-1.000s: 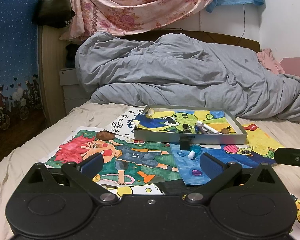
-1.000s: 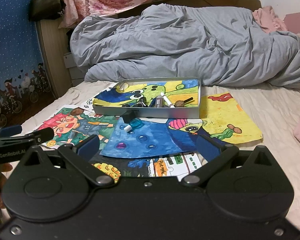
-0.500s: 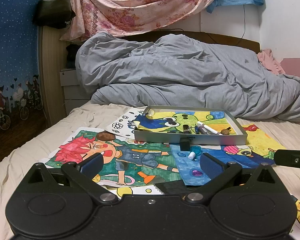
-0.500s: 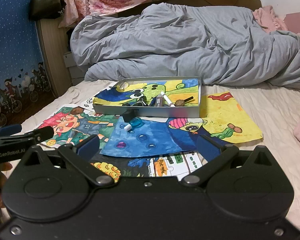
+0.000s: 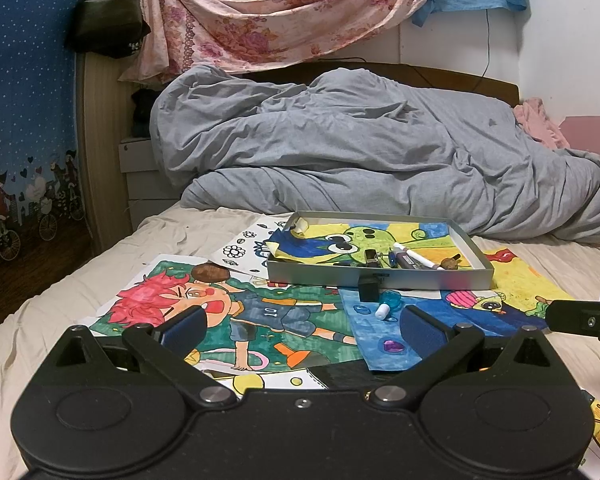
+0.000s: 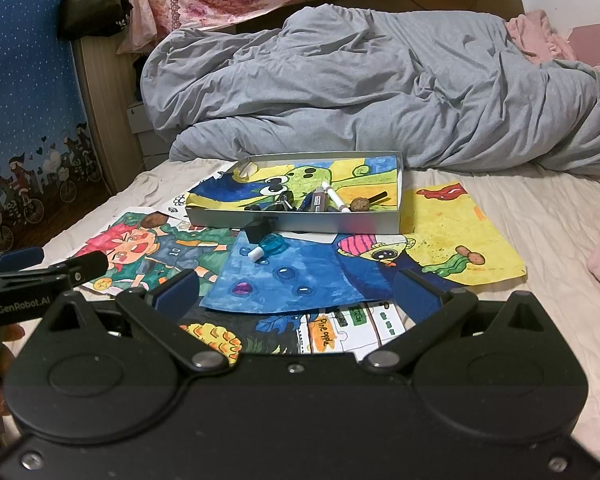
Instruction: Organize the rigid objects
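Left wrist view: the left claw (image 5: 300, 330) hangs spread wide and empty over drawings on the bed (image 5: 60, 320). Beyond it, a shallow metal tray (image 5: 380, 278) holds a white marker (image 5: 416, 258), a binder clip and a brown nut.

Right wrist view: the right claw (image 6: 298, 294) gapes, holding nothing. Just before the tray (image 6: 332, 225) lie a black block (image 6: 256, 230) and a blue, white-capped bottle (image 6: 268, 247).

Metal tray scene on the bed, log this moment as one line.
left gripper: open, empty | right gripper: open, empty | metal tray: holds markers | outside tray: black block, blue bottle, brown nut
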